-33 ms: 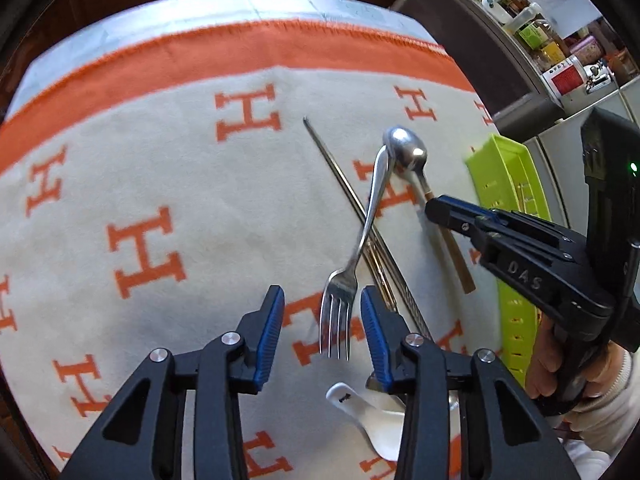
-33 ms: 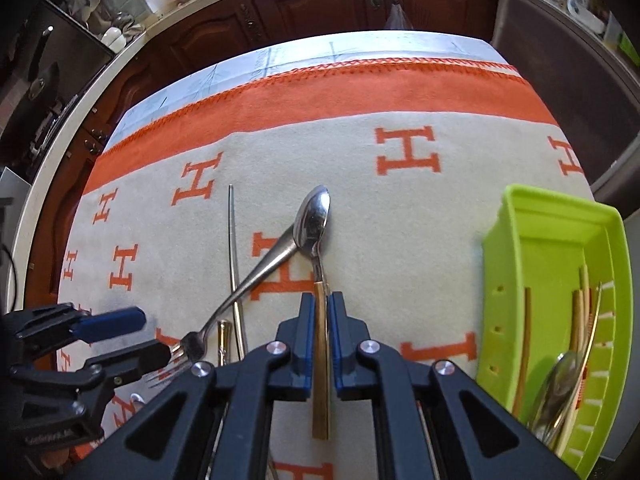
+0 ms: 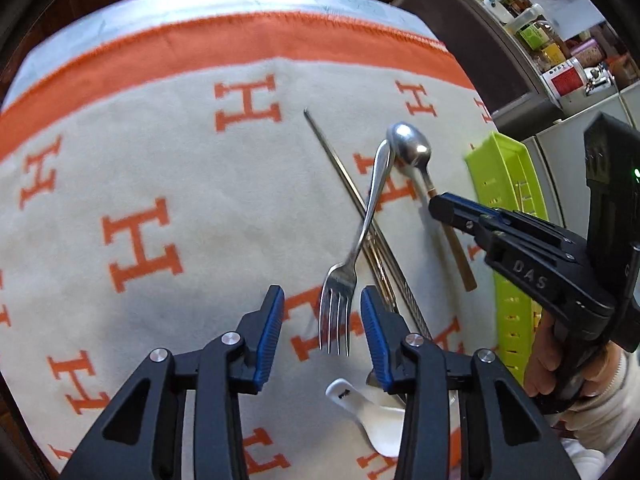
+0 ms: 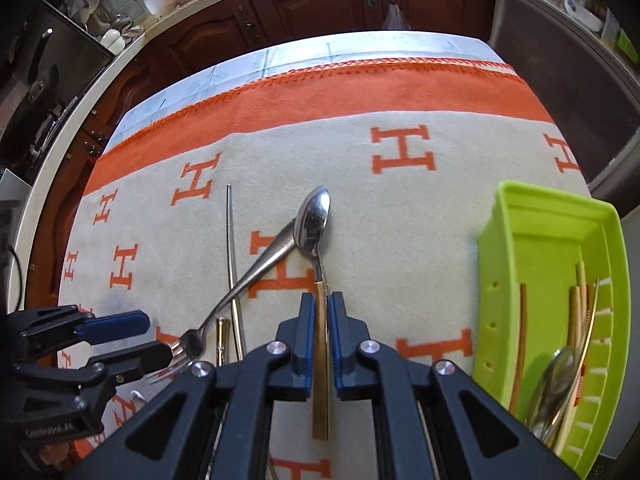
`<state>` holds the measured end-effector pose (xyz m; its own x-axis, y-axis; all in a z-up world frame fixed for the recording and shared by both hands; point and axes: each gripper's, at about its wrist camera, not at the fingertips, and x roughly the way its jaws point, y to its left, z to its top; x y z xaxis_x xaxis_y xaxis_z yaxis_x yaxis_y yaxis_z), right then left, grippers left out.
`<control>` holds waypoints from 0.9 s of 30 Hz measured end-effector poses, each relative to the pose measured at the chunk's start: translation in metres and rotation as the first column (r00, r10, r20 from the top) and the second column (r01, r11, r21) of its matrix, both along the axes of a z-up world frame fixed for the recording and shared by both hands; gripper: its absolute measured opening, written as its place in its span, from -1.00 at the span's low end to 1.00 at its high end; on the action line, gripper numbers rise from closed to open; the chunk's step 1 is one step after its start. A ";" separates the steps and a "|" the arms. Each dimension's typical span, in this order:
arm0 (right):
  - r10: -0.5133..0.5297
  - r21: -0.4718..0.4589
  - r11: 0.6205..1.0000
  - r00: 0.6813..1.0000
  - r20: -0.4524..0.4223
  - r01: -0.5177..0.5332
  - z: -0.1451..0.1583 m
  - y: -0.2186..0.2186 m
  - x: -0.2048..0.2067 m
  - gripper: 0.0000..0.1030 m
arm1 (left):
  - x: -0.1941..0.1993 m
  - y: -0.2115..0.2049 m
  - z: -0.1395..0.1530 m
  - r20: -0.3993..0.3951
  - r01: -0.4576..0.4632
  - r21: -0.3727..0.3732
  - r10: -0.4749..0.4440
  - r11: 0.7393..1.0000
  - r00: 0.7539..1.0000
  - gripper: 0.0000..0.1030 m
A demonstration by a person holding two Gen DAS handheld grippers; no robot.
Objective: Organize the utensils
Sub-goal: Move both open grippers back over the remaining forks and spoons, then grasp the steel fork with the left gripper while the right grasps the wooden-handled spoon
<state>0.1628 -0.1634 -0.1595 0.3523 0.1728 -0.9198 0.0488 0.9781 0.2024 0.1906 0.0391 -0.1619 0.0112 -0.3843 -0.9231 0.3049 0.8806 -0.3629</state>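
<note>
Right tongs [image 4: 321, 312] apparently clamped on spoon [image 4: 313, 220]; left tongs [image 3: 322, 320] astride fork [image 3: 340, 280].

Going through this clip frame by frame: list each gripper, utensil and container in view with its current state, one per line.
Left gripper: open, fingers either side of the fork's tines.
Right gripper: shut on the spoon's handle.
Fork: lying on the cloth, handle over the chopsticks, its end against the spoon's bowl.
Spoon: bowl up, on the cloth.
Chopsticks: flat, under the fork.
White spoon: on the cloth, partly hidden.
Green tray: holds several utensils.
</note>
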 end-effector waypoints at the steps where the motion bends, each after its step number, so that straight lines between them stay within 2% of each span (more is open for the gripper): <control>1: -0.007 0.008 1.000 1.000 -0.001 0.007 0.001 -0.002 -0.002 -0.87 | 0.002 0.004 -0.004 -0.036 -0.010 -0.015 0.010 1.000 0.999 -0.26; 5: -0.038 0.042 0.998 0.999 -0.001 0.038 0.006 -0.009 -0.008 -0.87 | 0.007 0.017 -0.014 -0.154 -0.078 -0.087 0.064 0.993 0.986 -0.26; 10: -0.064 0.076 0.995 0.998 -0.004 0.064 0.009 -0.011 -0.008 -0.87 | 0.015 0.031 -0.026 -0.273 -0.188 -0.148 0.143 0.971 0.952 -0.29; 15: -0.082 0.096 0.992 0.997 0.004 0.081 0.016 -0.017 -0.010 -0.87 | 0.011 0.032 -0.036 -0.355 -0.232 -0.140 0.169 0.963 0.919 -0.56; 21: -0.089 0.119 0.989 0.996 0.018 0.086 0.024 -0.026 -0.014 -0.87 | 0.007 0.024 -0.046 -0.418 -0.285 -0.160 0.196 0.945 0.887 -0.56; 24: -0.088 0.130 0.988 0.996 0.027 0.084 0.026 -0.028 -0.017 -0.87 | 0.007 0.019 -0.048 -0.426 -0.293 -0.171 0.198 0.941 0.883 -0.56; 25: -0.090 0.134 0.987 0.996 0.028 0.085 0.026 -0.029 -0.018 -0.87 | 0.007 0.017 -0.049 -0.425 -0.296 -0.173 0.200 0.939 0.883 -0.60; 26: -0.090 0.138 0.987 0.996 0.029 0.085 0.027 -0.030 -0.019 -0.87 | 0.008 0.014 -0.051 -0.422 -0.300 -0.167 0.207 0.939 0.883 -0.78; 27: -0.091 0.140 0.986 0.995 0.030 0.085 0.028 -0.030 -0.020 -0.87 | 0.007 0.013 -0.053 -0.418 -0.305 -0.163 0.214 0.938 0.883 -0.87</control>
